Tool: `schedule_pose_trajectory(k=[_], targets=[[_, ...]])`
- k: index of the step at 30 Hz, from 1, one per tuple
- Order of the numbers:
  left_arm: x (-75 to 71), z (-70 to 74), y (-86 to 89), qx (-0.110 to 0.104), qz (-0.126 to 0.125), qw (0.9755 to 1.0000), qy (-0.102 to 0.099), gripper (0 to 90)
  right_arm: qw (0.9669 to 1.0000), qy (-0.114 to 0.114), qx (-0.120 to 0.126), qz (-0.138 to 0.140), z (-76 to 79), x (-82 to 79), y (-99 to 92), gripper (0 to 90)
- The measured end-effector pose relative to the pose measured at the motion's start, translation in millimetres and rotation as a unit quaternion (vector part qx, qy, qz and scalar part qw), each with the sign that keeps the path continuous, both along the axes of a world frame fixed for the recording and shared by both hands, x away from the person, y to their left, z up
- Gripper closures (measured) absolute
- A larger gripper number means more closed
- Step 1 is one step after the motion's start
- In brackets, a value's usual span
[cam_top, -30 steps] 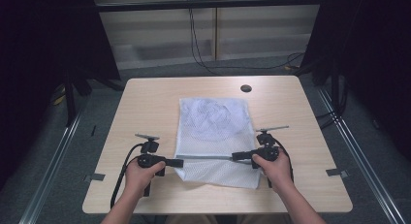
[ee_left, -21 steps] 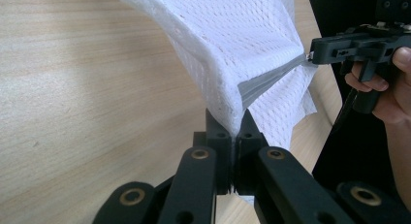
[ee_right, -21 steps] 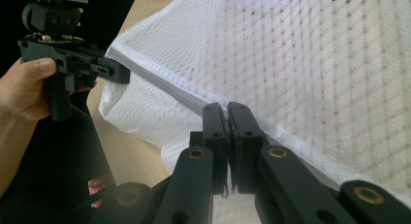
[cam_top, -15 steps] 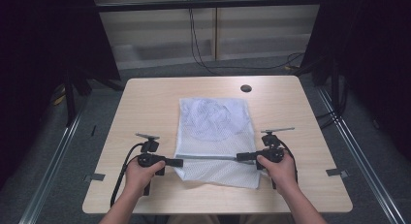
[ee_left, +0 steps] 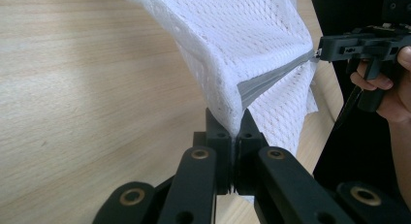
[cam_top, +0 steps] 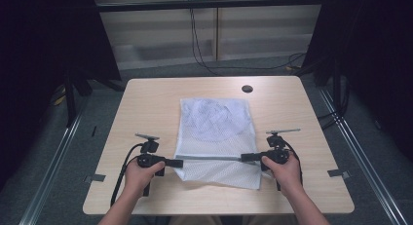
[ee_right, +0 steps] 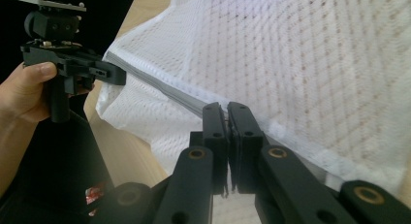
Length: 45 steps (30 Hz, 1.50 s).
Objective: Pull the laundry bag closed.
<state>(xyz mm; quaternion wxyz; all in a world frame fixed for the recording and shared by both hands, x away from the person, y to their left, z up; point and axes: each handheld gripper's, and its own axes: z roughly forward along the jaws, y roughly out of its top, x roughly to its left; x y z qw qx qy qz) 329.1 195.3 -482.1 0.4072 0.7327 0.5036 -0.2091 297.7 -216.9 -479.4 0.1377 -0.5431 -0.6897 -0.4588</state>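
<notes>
A pale wooden tabletop [cam_top: 146,103] with rounded corners fills the middle of the high view, standing on a grey floor between dark curtains. A small dark round hole [cam_top: 247,88] sits near its far edge, right of centre.

On the tabletop lies a white mesh laundry bag [cam_top: 214,122], its long axis running away from the person. The far part lies flat, with a rounded, faintly bluish shape showing through the netting. The near part is lifted off the wood and hangs in a fold toward the person's edge. A grey zipper band [cam_top: 212,158] crosses the bag from side to side near its near end, pulled into a straight taut line between the two grippers.

The left gripper [cam_top: 176,162] is at the bag's left edge, held in the left hand [cam_top: 139,174]. In the left gripper view its jaws are pressed together, with the mesh and the end of the grey band pinched between them; the bag [ee_left: 232,44] rises from the jaws and stretches toward the other gripper.

The right gripper [cam_top: 246,157] is at the bag's right edge, held in the right hand [cam_top: 282,169]. In the right gripper view its jaws are likewise closed tight on the grey band [ee_right: 160,83] and the white netting beside it.
</notes>
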Motion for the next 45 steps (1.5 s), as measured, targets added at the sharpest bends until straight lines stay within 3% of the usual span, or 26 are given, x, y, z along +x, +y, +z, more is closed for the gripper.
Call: schedule_pose_trajectory(k=[18,20,21,45], targets=[[-0.9,1.4,5.5,0.006,0.005,1.0000,-0.002,88.5,0.9999,-0.001,-0.005,-0.014,0.9,-1.9,-11.1,86.7],[0.1,1.0,7.7,0.012,0.002,0.9999,-0.010,88.6,0.9999,0.000,-0.006,-0.015,1.0,-2.1,-13.2,86.7],[-0.7,1.7,7.2,0.007,0.013,0.9999,-0.005,88.6,0.9998,-0.002,-0.007,-0.018,0.8,-2.2,-14.5,86.7],[-0.1,1.8,11.7,0.003,0.006,1.0000,-0.007,88.6,0.9993,0.000,-0.006,-0.038,1.8,-8.0,-32.8,86.7]])
